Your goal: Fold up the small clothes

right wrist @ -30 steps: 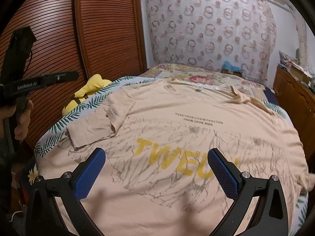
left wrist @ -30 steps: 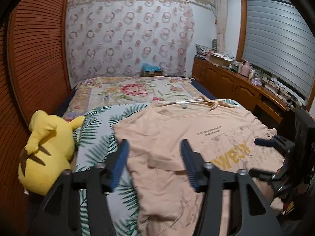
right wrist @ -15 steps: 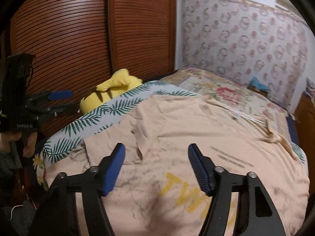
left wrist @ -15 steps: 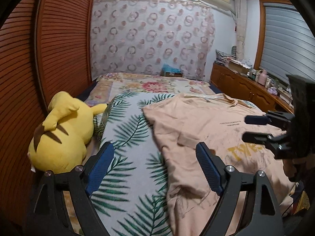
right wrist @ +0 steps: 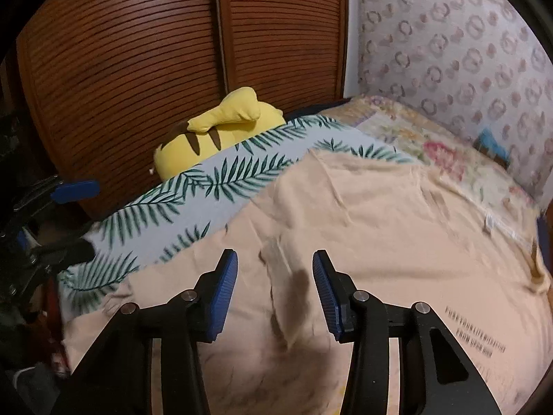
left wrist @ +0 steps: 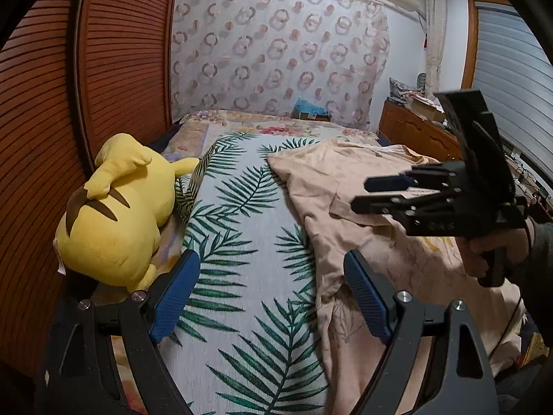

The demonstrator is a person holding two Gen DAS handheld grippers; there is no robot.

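A peach T-shirt (left wrist: 349,190) with black and yellow print lies spread on the leaf-print bedspread (left wrist: 242,242); it also fills the right wrist view (right wrist: 397,228). Its left sleeve (right wrist: 287,297) is folded in over the body. My left gripper (left wrist: 271,294) is open and empty over the bedspread, its right finger at the shirt's left edge. My right gripper (right wrist: 274,292) is open, its jaws standing either side of the folded sleeve, just above it. The right gripper also shows in the left wrist view (left wrist: 390,193), over the shirt.
A yellow plush toy (left wrist: 117,214) lies at the bed's left edge against the wooden slatted wardrobe (left wrist: 69,86). A floral quilt (left wrist: 276,128) covers the far end of the bed. A wooden cabinet (left wrist: 414,135) with clutter stands at the right.
The left gripper has drawn back to the left, off the shirt, and opened wider. The right gripper has swung left over the folded sleeve and narrowed its opening.
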